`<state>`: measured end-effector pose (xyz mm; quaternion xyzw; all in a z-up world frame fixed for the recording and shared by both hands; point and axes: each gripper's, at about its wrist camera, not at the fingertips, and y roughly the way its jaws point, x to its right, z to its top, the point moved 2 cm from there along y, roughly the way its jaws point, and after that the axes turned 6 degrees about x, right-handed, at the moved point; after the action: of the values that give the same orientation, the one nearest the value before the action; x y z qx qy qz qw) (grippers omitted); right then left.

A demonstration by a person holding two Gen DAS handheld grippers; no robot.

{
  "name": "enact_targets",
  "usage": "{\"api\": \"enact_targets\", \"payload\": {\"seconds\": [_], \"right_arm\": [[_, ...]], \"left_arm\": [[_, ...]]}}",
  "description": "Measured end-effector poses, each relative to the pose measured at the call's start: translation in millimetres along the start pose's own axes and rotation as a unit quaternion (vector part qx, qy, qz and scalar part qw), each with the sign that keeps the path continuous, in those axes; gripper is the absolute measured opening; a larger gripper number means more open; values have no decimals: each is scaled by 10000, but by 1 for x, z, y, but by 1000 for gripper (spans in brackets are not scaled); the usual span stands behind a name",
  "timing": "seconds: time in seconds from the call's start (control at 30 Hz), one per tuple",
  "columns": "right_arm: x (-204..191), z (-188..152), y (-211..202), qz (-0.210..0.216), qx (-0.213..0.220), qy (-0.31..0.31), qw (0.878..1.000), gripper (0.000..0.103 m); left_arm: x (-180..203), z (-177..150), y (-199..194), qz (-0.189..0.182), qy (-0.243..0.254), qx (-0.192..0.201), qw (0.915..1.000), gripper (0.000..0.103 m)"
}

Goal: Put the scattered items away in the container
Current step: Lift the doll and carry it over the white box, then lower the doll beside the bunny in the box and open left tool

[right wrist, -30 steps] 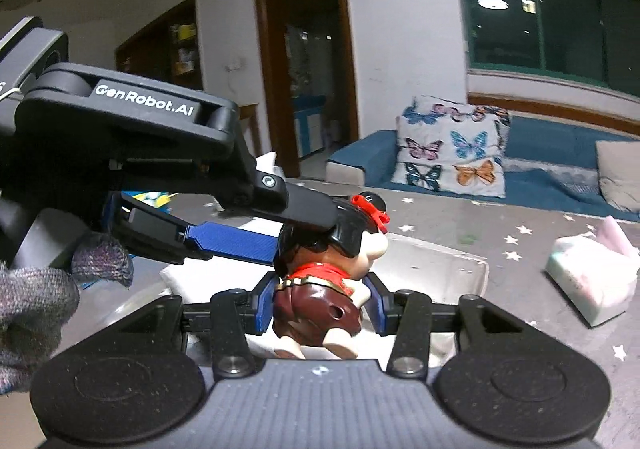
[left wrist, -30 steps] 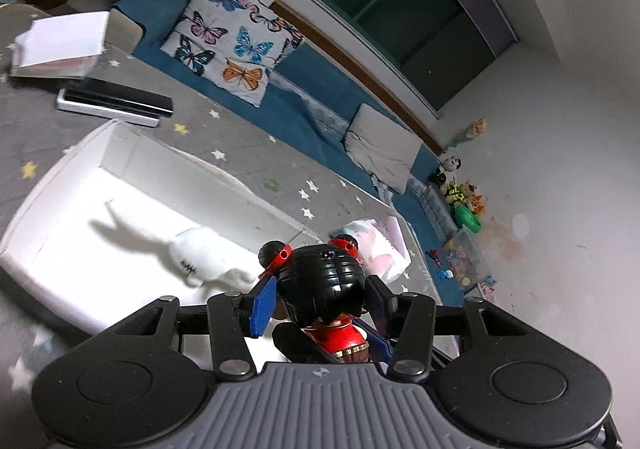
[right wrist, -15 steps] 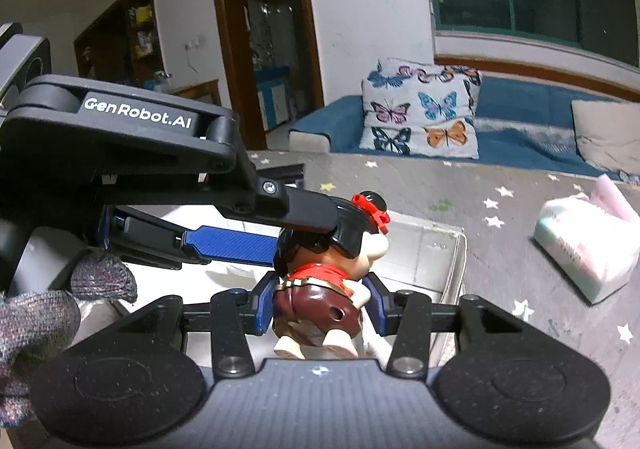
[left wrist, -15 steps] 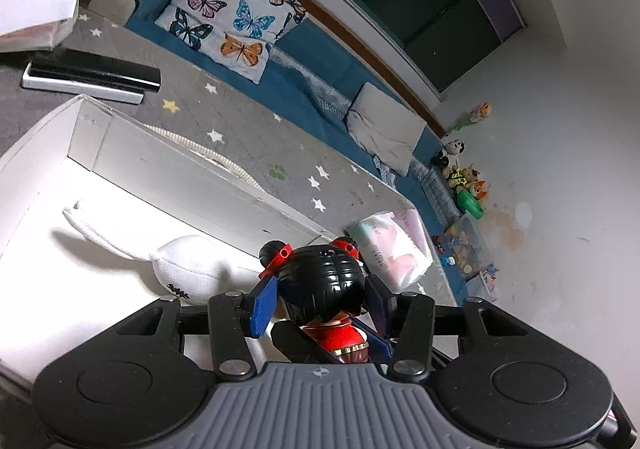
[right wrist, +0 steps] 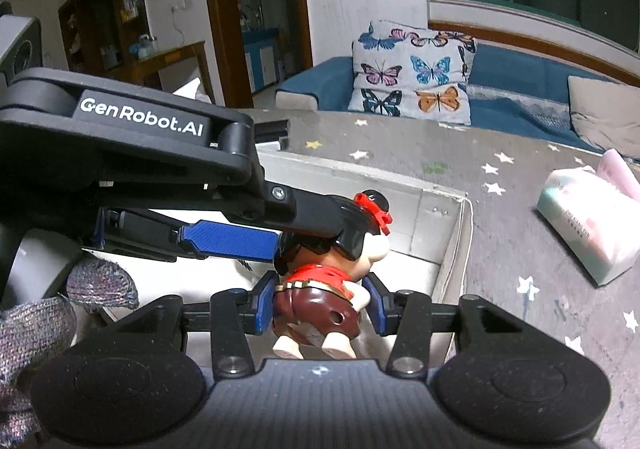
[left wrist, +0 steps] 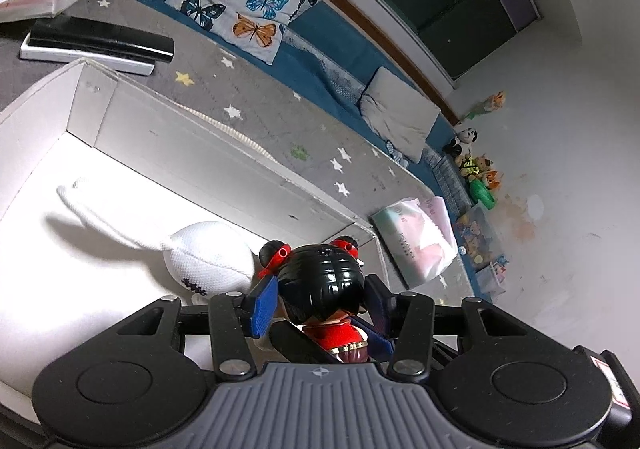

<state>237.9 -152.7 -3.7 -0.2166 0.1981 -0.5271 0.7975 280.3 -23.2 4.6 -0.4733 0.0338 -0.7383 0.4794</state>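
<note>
You have the white box (left wrist: pixel 224 165) filling the left wrist view from 9 to 12 o'clock, on the grey star-print cover (right wrist: pixel 400 153). A white plush toy (left wrist: pixel 208 257) already lies on its floor. The doll figurine (right wrist: pixel 324 269) hangs over the box's near-right corner, clamped twice: your left gripper (left wrist: pixel 320 299) is closed on its black-haired head, your right gripper (right wrist: pixel 320 305) is closed on its brown body.

Judging by this, you are about to set it down. Lower until the feet are near the floor, free one grip first, then the other, so it doesn't topple.

Mind the box's right wall (right wrist: pixel 456 245), just beside your right gripper at 3 o'clock. Open floor lies toward 9 o'clock, past the plush. The tissue pack (right wrist: pixel 588 221) sits well apart at 2 o'clock.
</note>
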Motion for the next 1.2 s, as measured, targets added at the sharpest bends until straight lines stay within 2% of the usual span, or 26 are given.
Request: {"api": "enact_targets", "payload": {"seconds": [0.57,0.7,1.2], "right_arm": [[0,6,-4,-56,-86,-112,9999,47],[0,7,-11,-67,-21,-125,9999,51],[1,12,-23,-163,113,-185,9996,51]], "left_arm": [[-4,-3,1,-48,-47,-43,10000,49],[-4,-5,2,10,2,-105,9999,49],[-1,-9,-1,19,45,-115,9999,48]]}}
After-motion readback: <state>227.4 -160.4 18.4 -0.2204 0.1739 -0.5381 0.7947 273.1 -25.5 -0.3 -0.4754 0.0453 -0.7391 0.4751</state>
